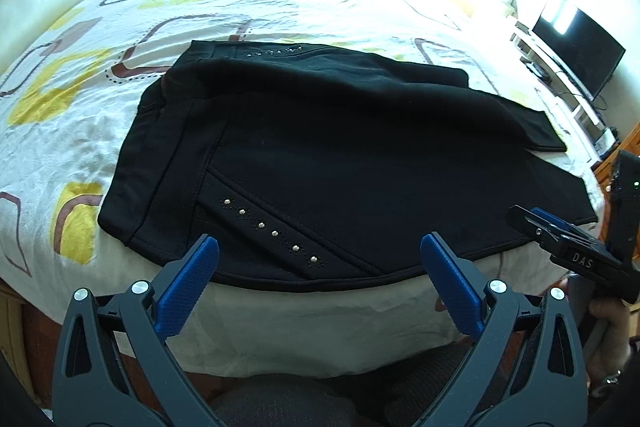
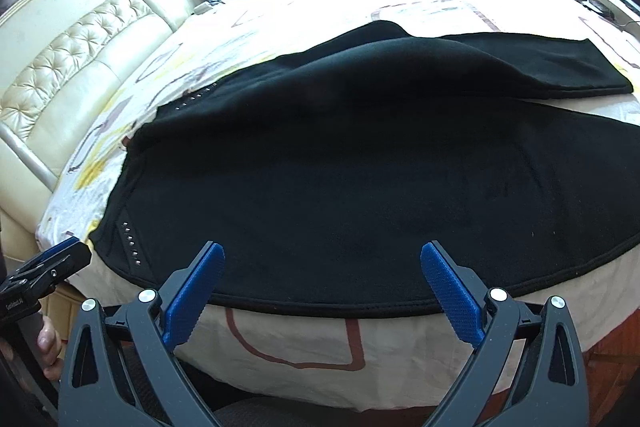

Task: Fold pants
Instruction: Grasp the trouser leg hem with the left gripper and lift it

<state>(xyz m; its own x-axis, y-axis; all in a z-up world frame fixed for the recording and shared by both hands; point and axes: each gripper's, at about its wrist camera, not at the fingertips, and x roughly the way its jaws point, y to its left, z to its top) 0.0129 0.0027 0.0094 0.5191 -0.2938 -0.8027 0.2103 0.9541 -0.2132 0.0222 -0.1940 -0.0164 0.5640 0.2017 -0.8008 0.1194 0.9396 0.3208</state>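
Two legs of the black pants [image 1: 320, 155] lie apart across the patterned bedsheet [image 1: 80, 99] near the bed's front edge, so we judge no fold made yet. Our left gripper [image 1: 319, 277] and right gripper [image 2: 322, 283] hover just before the near hem, fingers spread wide and grasping nothing.
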